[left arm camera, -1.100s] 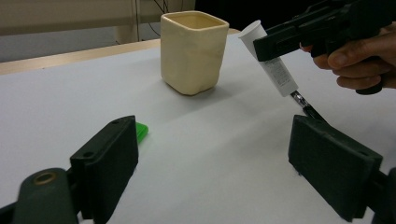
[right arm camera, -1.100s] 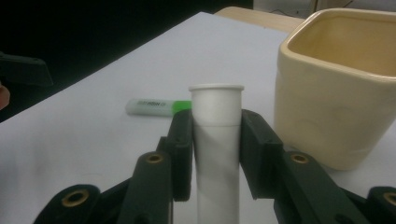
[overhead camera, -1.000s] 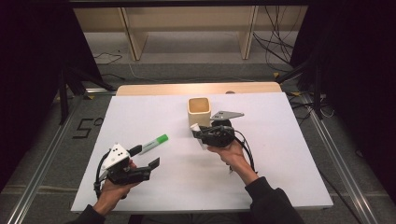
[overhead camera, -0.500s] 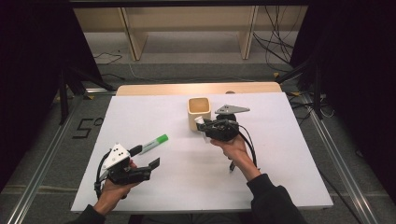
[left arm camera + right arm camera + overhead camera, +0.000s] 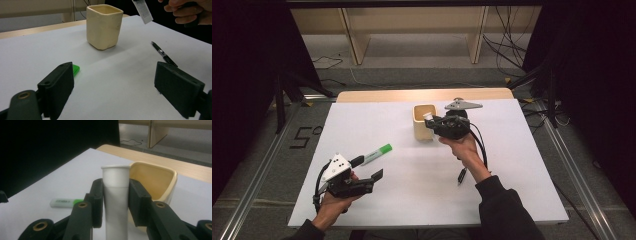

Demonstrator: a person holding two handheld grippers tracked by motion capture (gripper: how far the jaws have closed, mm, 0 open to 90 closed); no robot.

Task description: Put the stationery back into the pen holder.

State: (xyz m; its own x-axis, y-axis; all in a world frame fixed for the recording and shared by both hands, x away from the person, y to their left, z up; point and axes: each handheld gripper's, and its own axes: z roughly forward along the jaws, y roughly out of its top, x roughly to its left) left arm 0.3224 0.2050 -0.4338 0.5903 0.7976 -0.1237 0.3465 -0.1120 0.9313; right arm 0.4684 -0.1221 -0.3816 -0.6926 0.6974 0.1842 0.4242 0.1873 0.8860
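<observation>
At about seven o'clock on the white table [image 5: 522,165], the left gripper [image 5: 371,181] rested low with its jaws spread wide and nothing between them — in the left gripper view the two black pads stood well apart over bare tabletop. Just beyond it, toward one o'clock from that gripper, the green-capped marker [image 5: 376,154] lay flat on the table, untouched, its green end showing beside the near jaw in the left gripper view [image 5: 75,69]. Farther right, near the table's twelve o'clock edge, stood the cream square cup [image 5: 424,121], upright and, as far as its inside showed, with nothing in it. Right beside it, at its three o'clock, the right gripper [image 5: 432,121] was clenched on a white marker [image 5: 115,195], held upright between the pads with its end close to the cup's rim, not yet inside. At about four o'clock from the cup, a black pen [image 5: 461,175] lay on the table by the person's right forearm. By my reading the job was putting the pens into the cup — the first was lifted and nearly at the mouth, none was dropped in, and the green-capped marker and the pen were left to do.
</observation>
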